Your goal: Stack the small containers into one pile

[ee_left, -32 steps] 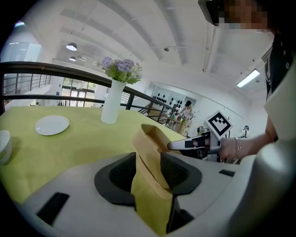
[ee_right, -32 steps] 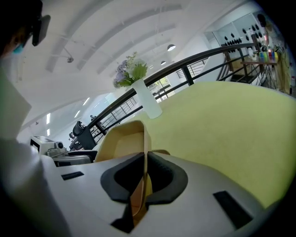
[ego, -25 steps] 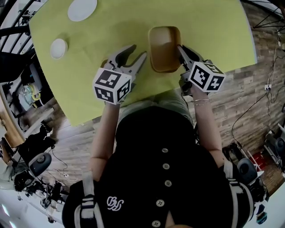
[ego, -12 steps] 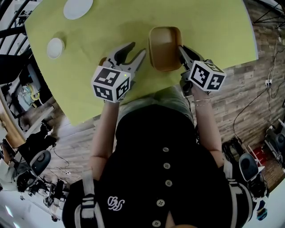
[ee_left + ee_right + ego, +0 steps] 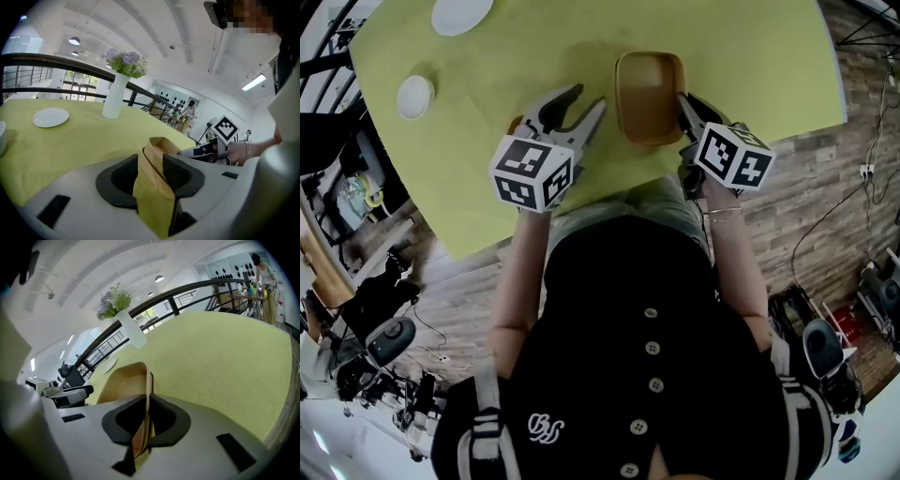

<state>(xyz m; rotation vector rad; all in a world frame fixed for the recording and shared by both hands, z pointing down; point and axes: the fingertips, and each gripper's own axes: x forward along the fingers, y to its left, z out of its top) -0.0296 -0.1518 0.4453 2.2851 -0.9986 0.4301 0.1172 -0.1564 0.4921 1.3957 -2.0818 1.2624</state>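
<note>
A tan oblong container [image 5: 647,94] stands open side up on the yellow-green table [image 5: 741,66]. My right gripper [image 5: 682,101] is shut on its right wall; in the right gripper view the thin wall [image 5: 146,394] runs straight between the pads. My left gripper [image 5: 586,101] is open wide just left of the container. In the left gripper view the container's rim [image 5: 157,154] shows in the gap close to the right-hand finger, with tablecloth beside it. A small brown bit [image 5: 517,124] peeks out at the left gripper's left side; the rest of it is hidden.
A white plate [image 5: 461,14] and a small white dish [image 5: 415,97] lie at the far left of the table. A white vase with flowers [image 5: 115,96] stands further back. The table's near edge [image 5: 609,192] runs just under both grippers, with wood floor beyond.
</note>
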